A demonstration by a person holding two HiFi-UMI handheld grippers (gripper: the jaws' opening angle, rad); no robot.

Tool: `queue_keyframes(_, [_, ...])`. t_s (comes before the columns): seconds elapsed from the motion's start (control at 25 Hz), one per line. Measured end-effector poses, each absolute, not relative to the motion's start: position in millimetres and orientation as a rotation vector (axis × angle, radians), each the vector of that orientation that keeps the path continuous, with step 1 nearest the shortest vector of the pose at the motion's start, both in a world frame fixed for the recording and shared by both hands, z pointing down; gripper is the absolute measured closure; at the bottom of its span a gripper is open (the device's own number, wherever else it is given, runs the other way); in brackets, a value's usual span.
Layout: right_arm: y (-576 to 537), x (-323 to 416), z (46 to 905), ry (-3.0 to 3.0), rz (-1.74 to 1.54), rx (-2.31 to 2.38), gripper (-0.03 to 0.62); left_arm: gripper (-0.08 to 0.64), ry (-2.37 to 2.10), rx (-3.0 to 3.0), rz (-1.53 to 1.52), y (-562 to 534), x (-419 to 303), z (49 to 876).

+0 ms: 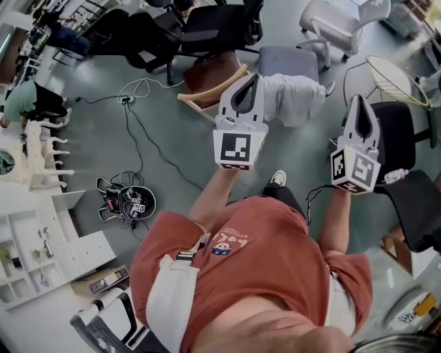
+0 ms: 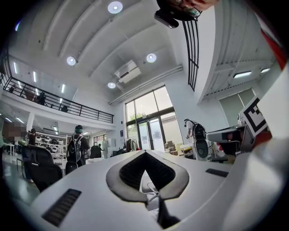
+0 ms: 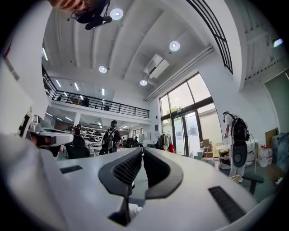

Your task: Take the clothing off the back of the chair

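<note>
A light grey garment hangs over the back of a chair with a blue-grey seat, just ahead of the person. My left gripper is held out over the garment's left edge, with its tips together and nothing between them. To the right, my right gripper is also shut and empty, apart from the chair. Both gripper views look level across the hall. The left gripper and right gripper show their jaws closed on nothing. The garment is barely seen below the jaws.
A wooden chair stands left of the garment chair. Black office chairs and a white chair stand behind it. A cable and power strip lie on the floor. White shelving is at left, a black chair at right.
</note>
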State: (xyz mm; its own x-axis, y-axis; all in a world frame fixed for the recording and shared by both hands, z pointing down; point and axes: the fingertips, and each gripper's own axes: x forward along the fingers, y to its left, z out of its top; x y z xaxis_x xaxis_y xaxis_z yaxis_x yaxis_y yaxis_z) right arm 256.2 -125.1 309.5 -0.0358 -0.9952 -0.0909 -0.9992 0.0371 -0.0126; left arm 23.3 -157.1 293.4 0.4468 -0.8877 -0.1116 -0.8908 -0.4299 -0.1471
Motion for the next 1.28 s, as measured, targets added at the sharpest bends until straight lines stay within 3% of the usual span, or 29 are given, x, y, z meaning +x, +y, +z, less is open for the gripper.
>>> queue_keyframes(0.36, [-177.6, 276.0, 315.2, 2.236, 0.051, -2.103, 0.561, 0.555, 1.589, -2.489, -0.013, -204.7, 41.5, 293.4])
queue_keyframes(1.28, [-225.6, 224.7, 330.5, 2.284, 0.056, -2.179, 0.561, 0.555, 1.521, -2.564, 0.038, -262.3, 14.1, 306.4])
